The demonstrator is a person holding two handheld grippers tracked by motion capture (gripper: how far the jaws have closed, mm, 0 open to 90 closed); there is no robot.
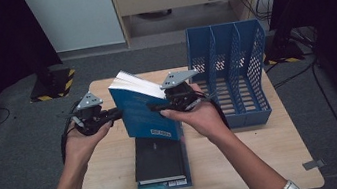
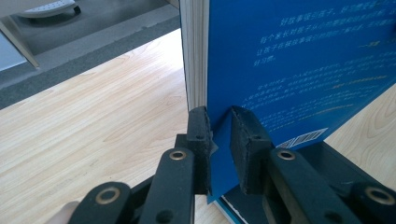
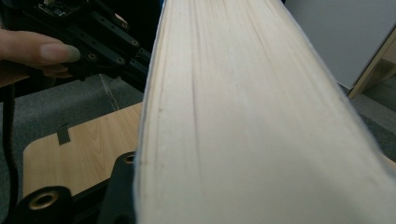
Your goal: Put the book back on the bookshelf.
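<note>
Blue book (image 1: 141, 111) stands upright above the stack (image 1: 160, 164), pinched at its cover by the left claw (image 1: 118, 113) — right claw (image 1: 156, 108) clamps its pages. Keep both grips firm, carrying it level toward the file rack (image 1: 233, 69) beyond the right claw.

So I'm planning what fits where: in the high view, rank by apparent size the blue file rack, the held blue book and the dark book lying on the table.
1. Blue file rack, clearly largest.
2. Held blue book and dark book: they look about alike; the held one is raised, nearer the camera, so I won't rank them.
</note>
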